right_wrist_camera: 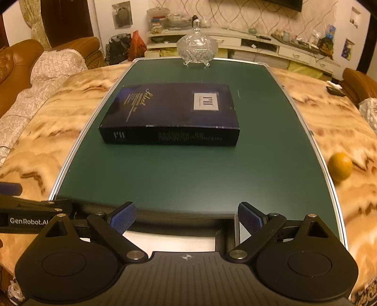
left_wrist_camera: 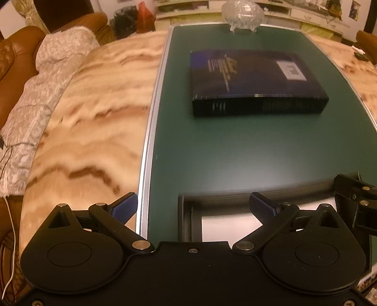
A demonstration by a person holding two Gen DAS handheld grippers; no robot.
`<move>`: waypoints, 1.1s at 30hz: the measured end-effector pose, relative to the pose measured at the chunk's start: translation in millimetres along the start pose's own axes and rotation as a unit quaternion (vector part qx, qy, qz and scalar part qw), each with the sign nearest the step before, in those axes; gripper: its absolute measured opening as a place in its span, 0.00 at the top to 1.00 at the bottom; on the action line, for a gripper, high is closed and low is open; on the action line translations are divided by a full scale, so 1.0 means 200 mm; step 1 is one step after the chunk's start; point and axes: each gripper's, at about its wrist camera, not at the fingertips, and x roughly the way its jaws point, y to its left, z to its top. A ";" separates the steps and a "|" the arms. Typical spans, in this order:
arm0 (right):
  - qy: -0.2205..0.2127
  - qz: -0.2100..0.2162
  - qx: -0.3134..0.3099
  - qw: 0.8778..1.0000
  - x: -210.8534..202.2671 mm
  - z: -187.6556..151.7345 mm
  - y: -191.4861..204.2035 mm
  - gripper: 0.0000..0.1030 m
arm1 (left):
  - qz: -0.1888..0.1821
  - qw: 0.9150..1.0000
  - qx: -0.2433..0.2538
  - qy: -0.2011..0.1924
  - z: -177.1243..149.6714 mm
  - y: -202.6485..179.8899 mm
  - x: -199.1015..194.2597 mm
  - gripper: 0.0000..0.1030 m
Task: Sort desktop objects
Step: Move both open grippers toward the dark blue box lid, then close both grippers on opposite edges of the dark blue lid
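Note:
A thick dark blue book (left_wrist_camera: 254,80) lies flat on the green board (left_wrist_camera: 235,150); it also shows in the right wrist view (right_wrist_camera: 172,113) on the board (right_wrist_camera: 193,174). A second black book with white page edges (left_wrist_camera: 226,214) lies at the board's near edge, under both grippers, also in the right wrist view (right_wrist_camera: 174,237). My left gripper (left_wrist_camera: 193,207) is open above its left part. My right gripper (right_wrist_camera: 186,219) is open above it. The right gripper shows at the left view's right edge (left_wrist_camera: 353,200).
A cut-glass lidded bowl (right_wrist_camera: 197,48) stands at the board's far edge, also in the left wrist view (left_wrist_camera: 242,14). An orange (right_wrist_camera: 340,166) lies on the marble table (right_wrist_camera: 329,131) right of the board. A brown sofa with a lace cover (left_wrist_camera: 35,94) is at the left.

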 end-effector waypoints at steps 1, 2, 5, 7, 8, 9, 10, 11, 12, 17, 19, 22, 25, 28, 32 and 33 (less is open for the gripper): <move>0.007 0.002 0.001 1.000 0.03 0.03 -0.01 0.05 | 0.003 1.000 0.002 -0.003 0.03 -0.01 0.01 0.01; 0.011 0.003 -0.001 1.000 0.05 0.06 -0.03 0.05 | 0.002 1.000 0.005 -0.008 0.06 -0.01 0.03 0.01; 0.005 -0.001 -0.008 1.000 0.12 0.14 -0.06 0.00 | -0.003 1.000 0.003 -0.008 0.16 -0.02 0.08 0.01; 0.003 0.003 -0.008 1.000 0.16 0.19 -0.08 0.00 | -0.011 1.000 0.001 -0.010 0.21 -0.03 0.12 0.01; 0.002 0.006 -0.008 1.000 0.18 0.21 -0.09 0.00 | -0.014 1.000 -0.001 -0.009 0.25 -0.03 0.15 0.01; 0.001 0.006 -0.010 1.000 0.21 0.23 -0.10 0.00 | -0.018 1.000 -0.003 -0.008 0.28 -0.03 0.17 0.01; 0.000 0.003 -0.013 1.000 0.23 0.25 -0.11 0.00 | -0.022 1.000 -0.003 -0.006 0.30 -0.03 0.19 0.01; -0.001 0.000 -0.015 1.000 0.26 0.27 -0.11 0.00 | -0.027 1.000 -0.005 -0.006 0.33 -0.03 0.23 0.01; -0.001 -0.002 -0.016 1.000 0.28 0.29 -0.12 0.00 | -0.030 0.999 -0.008 -0.004 0.36 -0.02 0.26 0.01; -0.008 0.004 -0.004 1.000 0.40 0.38 -0.18 0.00 | -0.029 0.999 -0.022 0.004 0.49 0.01 0.42 0.01; -0.007 0.009 0.003 1.000 0.46 0.41 -0.20 0.00 | -0.037 0.999 -0.028 0.005 0.53 0.03 0.47 0.01; -0.005 0.018 0.015 1.000 0.53 0.46 -0.24 0.00 | -0.045 0.999 -0.030 0.003 0.59 0.03 0.52 0.01; -0.002 0.022 0.020 1.000 0.60 0.49 -0.26 0.00 | -0.047 0.999 -0.025 0.000 0.64 0.02 0.56 0.01; -0.001 0.037 0.034 0.999 0.66 0.53 -0.28 0.00 | -0.048 0.999 -0.018 -0.001 0.68 0.00 0.61 0.01; -0.002 0.055 0.052 0.997 0.73 0.58 -0.32 0.00 | -0.052 0.999 -0.012 0.000 0.72 -0.03 0.67 0.01; -0.003 0.055 0.053 0.997 0.74 0.59 -0.32 0.00 | -0.056 0.998 -0.012 -0.002 0.73 -0.03 0.68 0.01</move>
